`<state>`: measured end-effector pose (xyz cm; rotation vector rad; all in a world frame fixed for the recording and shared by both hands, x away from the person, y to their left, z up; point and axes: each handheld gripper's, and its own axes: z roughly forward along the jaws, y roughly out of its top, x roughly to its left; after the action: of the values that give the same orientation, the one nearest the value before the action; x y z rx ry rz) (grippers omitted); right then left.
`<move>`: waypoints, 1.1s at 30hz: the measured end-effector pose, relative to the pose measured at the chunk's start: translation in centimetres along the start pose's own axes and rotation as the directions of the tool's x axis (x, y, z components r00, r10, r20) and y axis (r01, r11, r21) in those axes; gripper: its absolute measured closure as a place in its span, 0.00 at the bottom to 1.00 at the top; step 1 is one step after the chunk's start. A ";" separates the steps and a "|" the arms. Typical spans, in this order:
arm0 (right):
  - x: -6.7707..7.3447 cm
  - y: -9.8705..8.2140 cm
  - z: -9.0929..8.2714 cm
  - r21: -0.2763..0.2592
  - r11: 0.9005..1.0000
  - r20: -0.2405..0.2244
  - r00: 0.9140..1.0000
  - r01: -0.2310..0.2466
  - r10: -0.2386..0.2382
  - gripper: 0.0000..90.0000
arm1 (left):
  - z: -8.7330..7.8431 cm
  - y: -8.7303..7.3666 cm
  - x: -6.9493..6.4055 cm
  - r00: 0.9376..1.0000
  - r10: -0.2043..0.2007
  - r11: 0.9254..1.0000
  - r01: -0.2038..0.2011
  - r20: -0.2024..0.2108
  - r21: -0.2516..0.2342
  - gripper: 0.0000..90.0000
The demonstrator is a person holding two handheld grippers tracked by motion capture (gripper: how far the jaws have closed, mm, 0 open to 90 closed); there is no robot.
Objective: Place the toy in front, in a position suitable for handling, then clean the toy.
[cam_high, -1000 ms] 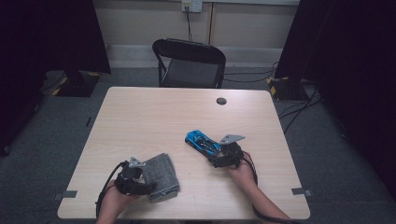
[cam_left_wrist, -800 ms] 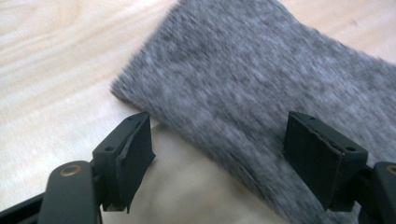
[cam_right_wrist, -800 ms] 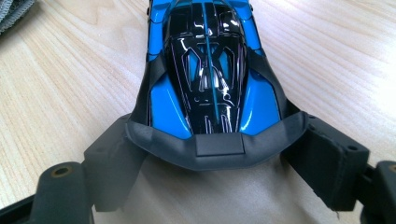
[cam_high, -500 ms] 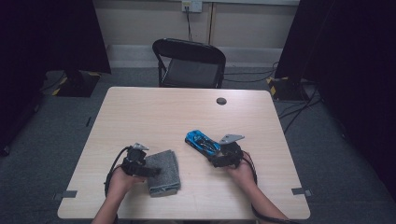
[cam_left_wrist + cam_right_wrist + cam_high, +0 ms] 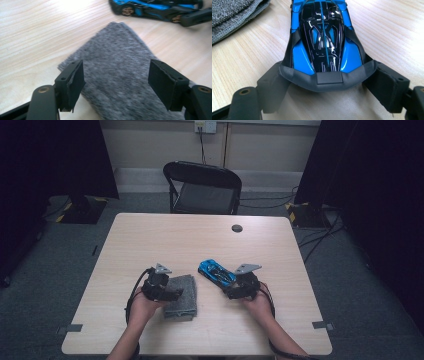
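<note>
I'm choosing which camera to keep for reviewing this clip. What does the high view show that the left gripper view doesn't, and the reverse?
High view alone: the whole table, the black folding chair behind it, a small dark disc near the far edge, both forearms, and the right gripper at the tail of the blue toy car.

Left gripper view alone: the left gripper close up, its jaws apart over the grey cloth, pads not pressing it, and the cloth's fuzzy nap.

Both: the cloth, the car, the wooden tabletop.
</note>
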<state>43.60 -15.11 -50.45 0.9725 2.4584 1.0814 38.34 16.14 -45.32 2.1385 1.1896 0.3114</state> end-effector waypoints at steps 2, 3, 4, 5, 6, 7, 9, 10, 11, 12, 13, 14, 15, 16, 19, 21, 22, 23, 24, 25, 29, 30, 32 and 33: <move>0.0 0.0 0.0 0.000 1.000 0.000 1.000 0.000 0.000 0.23 | -0.2 -0.4 -0.7 1.000 0.005 1.000 -0.005 0.003 0.005 0.35; 0.0 0.0 0.0 0.000 1.000 0.000 1.000 0.000 0.000 0.23 | -0.2 -0.7 -1.1 1.000 0.005 1.000 -0.005 -0.003 0.006 0.36; 0.0 0.0 0.0 0.000 1.000 0.000 1.000 0.001 -0.001 0.23 | -0.2 -1.0 -1.4 1.000 0.002 1.000 -0.002 -0.010 0.005 0.36; 0.0 0.0 0.0 0.000 1.000 0.000 1.000 0.001 -0.001 0.23 | -0.2 -1.3 -1.8 1.000 -0.001 1.000 0.002 -0.019 0.002 0.38; 0.0 0.0 0.0 0.000 1.000 0.000 1.000 0.001 -0.001 0.23 | -0.2 -1.5 -2.1 1.000 -0.007 1.000 0.007 -0.029 -0.003 0.38; 0.0 0.0 0.0 0.000 1.000 0.000 1.000 0.001 -0.001 0.23 | -0.2 -1.8 -2.3 0.999 -0.013 1.000 0.013 -0.031 -0.003 0.38; 0.0 0.0 0.0 0.000 1.000 0.000 1.000 0.001 -0.001 0.23 | -0.2 -2.3 -2.9 0.999 -0.004 1.000 0.004 -0.043 0.001 0.38; 0.0 0.0 0.0 0.000 1.000 0.000 1.000 0.001 -0.001 0.23 | -0.2 -2.4 -3.1 0.999 0.005 1.000 -0.005 -0.048 0.005 0.37; 0.0 0.0 0.0 0.000 1.000 -0.001 1.000 0.001 -0.001 0.23 | -0.2 -2.6 -3.2 0.999 0.014 1.000 -0.013 -0.051 0.011 0.37; 0.0 0.0 0.0 0.000 1.000 -0.001 1.000 0.001 -0.001 0.23 | -0.2 -2.6 -3.2 0.999 0.006 1.000 -0.005 -0.054 0.012 0.37; 0.0 0.0 0.0 0.000 1.000 -0.001 1.000 0.001 -0.001 0.23 | -0.3 -2.7 -3.1 0.999 -0.002 1.000 0.003 -0.051 0.012 0.37; 0.0 0.0 0.0 0.000 1.000 -0.001 1.000 0.001 -0.001 0.23 | -0.3 -2.7 -3.1 0.999 -0.002 1.000 0.003 -0.045 0.014 0.37; 0.0 0.0 0.0 0.000 1.000 -0.001 1.000 0.000 0.000 0.23 | -0.4 -2.8 -3.2 0.999 -0.001 1.000 0.002 -0.044 0.014 0.37; 0.0 0.0 0.0 0.000 1.000 -0.001 1.000 0.001 -0.001 0.23 | -0.4 -2.8 -3.3 0.999 0.000 1.000 0.001 -0.039 0.013 0.37; 0.0 0.0 0.0 0.000 1.000 -0.002 1.000 0.000 0.000 0.23 | -0.4 -3.0 -3.7 1.000 0.002 1.000 -0.001 -0.015 0.022 0.39; 0.0 0.0 0.1 0.001 1.000 -0.003 1.000 0.001 -0.001 0.23 | -0.2 -3.3 -3.8 1.000 0.014 0.999 -0.013 -0.016 0.046 0.43; 0.0 0.1 0.1 0.001 1.000 -0.003 1.000 0.001 -0.001 0.23 | -0.1 -3.5 -3.8 1.000 0.014 0.998 -0.013 -0.011 0.058 0.44; 0.0 0.1 0.1 0.001 1.000 -0.003 1.000 0.001 -0.001 0.23 | 0.0 -3.6 -3.8 1.000 0.005 0.998 -0.004 -0.008 0.062 0.46; 0.0 0.0 0.1 0.001 1.000 -0.003 1.000 0.002 -0.002 0.23 | -0.1 -3.7 -3.7 1.000 0.016 0.998 -0.016 -0.010 0.068 0.47; 0.0 0.0 0.1 0.001 1.000 -0.003 1.000 0.002 -0.002 0.23 | -0.1 -3.7 -3.6 1.000 0.025 0.997 -0.024 -0.009 0.072 0.47; 0.0 0.0 0.1 0.001 1.000 -0.003 1.000 0.002 -0.002 0.23 | -0.6 -3.8 -2.7 0.997 0.061 0.995 -0.057 -0.050 0.085 0.44; 0.0 0.0 0.1 0.000 1.000 -0.003 1.000 0.002 -0.002 0.23 | -0.8 -4.0 -2.1 0.997 0.051 0.995 -0.045 -0.062 0.086 0.43; 0.0 0.0 0.1 0.001 1.000 -0.003 1.000 0.002 -0.002 0.23 | -1.2 -4.2 -1.2 0.996 0.040 0.995 -0.033 -0.075 0.092 0.41; 0.0 0.0 0.1 0.001 1.000 -0.003 1.000 0.002 -0.002 0.23 | -1.5 -4.3 -0.7 0.995 0.031 0.996 -0.022 -0.095 0.091 0.40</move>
<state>43.68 -15.09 -50.45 0.9685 2.4621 1.0819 34.33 17.77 -46.89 2.2407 1.2524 0.3829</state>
